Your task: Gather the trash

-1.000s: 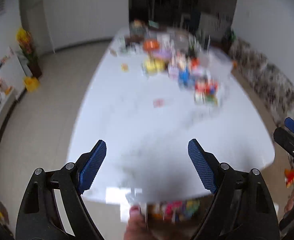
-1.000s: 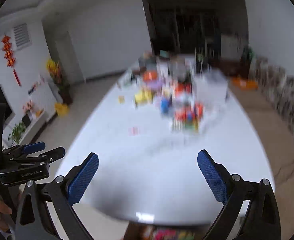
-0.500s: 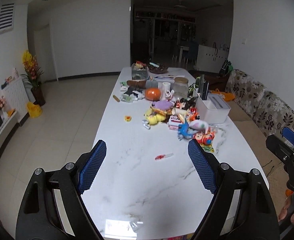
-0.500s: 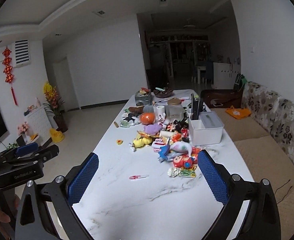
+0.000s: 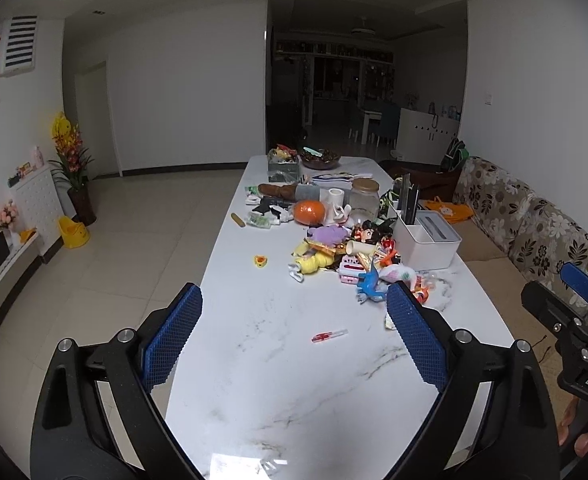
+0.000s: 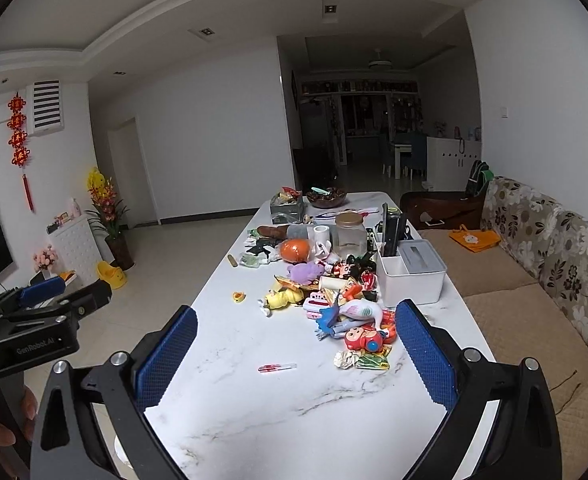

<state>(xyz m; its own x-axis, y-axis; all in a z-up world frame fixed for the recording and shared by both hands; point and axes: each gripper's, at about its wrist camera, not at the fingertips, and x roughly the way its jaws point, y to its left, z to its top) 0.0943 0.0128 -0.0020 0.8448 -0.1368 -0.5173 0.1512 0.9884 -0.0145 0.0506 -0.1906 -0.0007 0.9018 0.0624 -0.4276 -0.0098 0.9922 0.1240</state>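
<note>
White marble worktop (image 6: pixel 294 412) ahead: both sets of fingers are wide and empty. Go for the crumpled wrapper (image 6: pixel 345 359) beside the green packet (image 6: pixel 373 361), at the toy pile's near edge; come down over it, avoiding the toys.

White walls (image 6: pixel 221 128), tiled floor (image 5: pixel 133 240), floral sofa (image 6: pixel 566 256), marble table (image 6: pixel 294 400)

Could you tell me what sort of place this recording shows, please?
Most likely a home living and dining room: a floral sofa runs along the right wall, a long marble table is heaped with toys, and red hanging decorations mark the left wall.
</note>
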